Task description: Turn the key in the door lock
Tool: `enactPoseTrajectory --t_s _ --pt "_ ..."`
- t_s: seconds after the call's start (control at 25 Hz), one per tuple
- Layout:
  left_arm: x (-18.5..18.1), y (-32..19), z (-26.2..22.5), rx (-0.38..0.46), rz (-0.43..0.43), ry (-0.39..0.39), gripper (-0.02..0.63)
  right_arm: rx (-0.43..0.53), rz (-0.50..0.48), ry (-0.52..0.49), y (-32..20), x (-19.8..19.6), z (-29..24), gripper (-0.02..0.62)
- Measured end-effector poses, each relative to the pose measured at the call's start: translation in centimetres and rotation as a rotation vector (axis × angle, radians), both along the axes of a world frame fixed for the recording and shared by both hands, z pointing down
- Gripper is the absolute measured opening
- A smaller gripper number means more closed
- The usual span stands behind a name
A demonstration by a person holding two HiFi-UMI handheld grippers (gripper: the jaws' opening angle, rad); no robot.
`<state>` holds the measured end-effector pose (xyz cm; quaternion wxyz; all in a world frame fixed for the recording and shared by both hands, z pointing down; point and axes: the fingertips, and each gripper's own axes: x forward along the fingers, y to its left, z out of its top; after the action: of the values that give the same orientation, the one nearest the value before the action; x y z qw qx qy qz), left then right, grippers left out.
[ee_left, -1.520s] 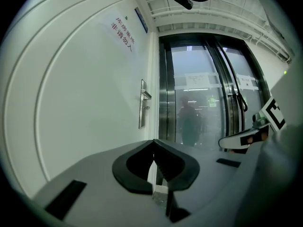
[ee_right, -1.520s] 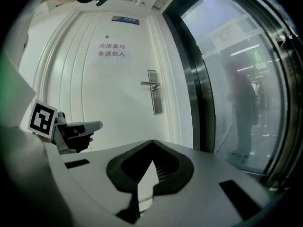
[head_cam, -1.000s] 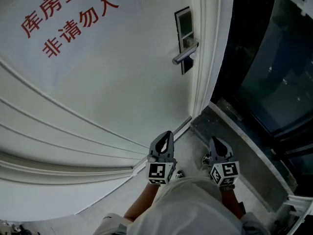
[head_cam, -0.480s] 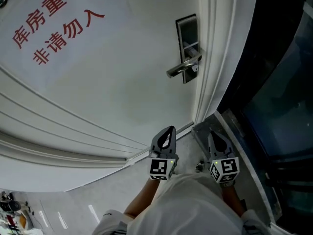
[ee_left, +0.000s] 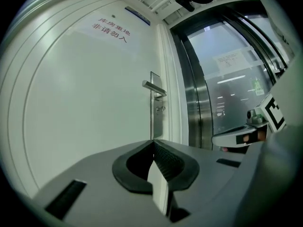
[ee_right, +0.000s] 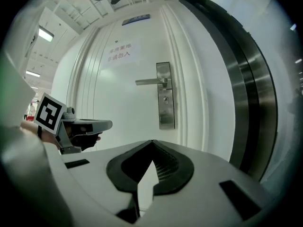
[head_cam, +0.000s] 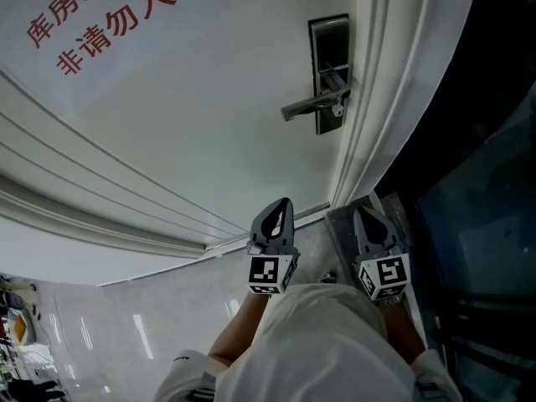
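Note:
A silver lock plate (head_cam: 328, 74) with a lever handle (head_cam: 308, 105) is mounted on the white door (head_cam: 193, 115), near its right edge. Something small, perhaps a key (head_cam: 338, 109), hangs just under the handle; it also shows as the small key (ee_left: 161, 109) in the left gripper view. In the right gripper view the lock plate (ee_right: 164, 96) faces me with a round keyhole (ee_right: 164, 99). My left gripper (head_cam: 280, 210) and right gripper (head_cam: 366, 218) are side by side, well short of the door. Both are shut and empty: left gripper (ee_left: 152, 143), right gripper (ee_right: 151, 143).
Red characters (head_cam: 92, 19) are printed on the door's upper part. A moulded white door frame (head_cam: 377, 99) runs beside the lock. Right of it stands a dark glass panel in a metal frame (head_cam: 486, 182). Glossy pale floor (head_cam: 126, 333) lies to the left.
Both grippers have shifted a little towards the door and stayed shut. The lock plate and handle have turned in the head view.

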<state>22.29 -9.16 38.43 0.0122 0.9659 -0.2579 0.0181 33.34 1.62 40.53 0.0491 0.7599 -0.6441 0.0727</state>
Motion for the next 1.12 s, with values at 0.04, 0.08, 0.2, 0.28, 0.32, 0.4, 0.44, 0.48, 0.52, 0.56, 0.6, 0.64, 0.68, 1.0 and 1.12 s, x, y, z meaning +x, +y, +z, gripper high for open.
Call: enactPoseTrajectory --t_s 0.04,0.08,0.2,0.28,0.32,0.4,0.44,0.48,0.52,0.56,0.6,0.64,0.68,1.0,1.12 --pt "0.1 -0.1 -0.2 0.000 -0.008 0.004 0.009 0.010 -0.019 0.014 -0.7 0.1 -0.4 -0.003" --pt "0.1 -0.1 -0.4 0.004 -0.011 0.007 0.009 0.020 -0.037 0.030 -1.3 0.2 -0.9 -0.004" --pt "0.1 -0.5 -1.3 0.016 -0.009 0.023 0.008 0.029 -0.062 0.098 -3.5 0.4 -2.7 -0.003" --pt "0.0 -1.1 -1.8 0.019 -0.008 0.037 0.009 0.029 -0.047 0.163 -4.7 0.7 -4.0 -0.004" --pt "0.0 -1.6 -1.9 0.020 -0.006 0.041 0.009 0.029 -0.036 0.194 -5.3 0.8 -4.7 -0.003" --pt "0.2 -2.4 -2.2 0.026 0.002 0.044 0.009 0.026 -0.022 0.252 -6.4 1.0 -6.0 -0.004" --pt "0.4 -2.8 -2.4 0.029 0.009 0.045 0.009 0.022 -0.020 0.278 -6.9 1.0 -6.5 -0.003" --pt "0.7 -3.0 -2.7 0.034 0.019 0.048 0.009 0.015 -0.022 0.299 -7.2 1.0 -6.9 -0.003" --pt "1.1 -3.2 -3.1 0.040 0.031 0.053 0.009 0.008 -0.027 0.313 -7.6 1.1 -7.2 -0.003" --pt "1.5 -3.3 -3.5 0.045 0.045 0.058 0.009 0.001 -0.030 0.320 -7.8 1.2 -7.4 -0.003" --pt "1.9 -3.3 -3.8 0.050 0.061 0.061 0.009 -0.006 -0.031 0.323 -8.1 1.3 -7.5 -0.003" --pt "2.2 -3.4 -4.0 0.053 0.076 0.062 0.009 -0.012 -0.028 0.324 -8.3 1.4 -7.7 -0.003" --pt "2.4 -3.5 -4.0 0.054 0.089 0.060 0.009 -0.015 -0.022 0.328 -8.4 1.4 -7.8 -0.003" --pt "2.7 -4.3 -3.8 0.040 0.128 0.059 0.009 -0.045 0.025 0.446 -9.6 2.0 -8.8 -0.003" --pt "2.5 -5.2 -3.6 0.048 0.119 0.051 0.009 -0.037 0.055 0.495 -10.4 2.6 -9.7 -0.003"
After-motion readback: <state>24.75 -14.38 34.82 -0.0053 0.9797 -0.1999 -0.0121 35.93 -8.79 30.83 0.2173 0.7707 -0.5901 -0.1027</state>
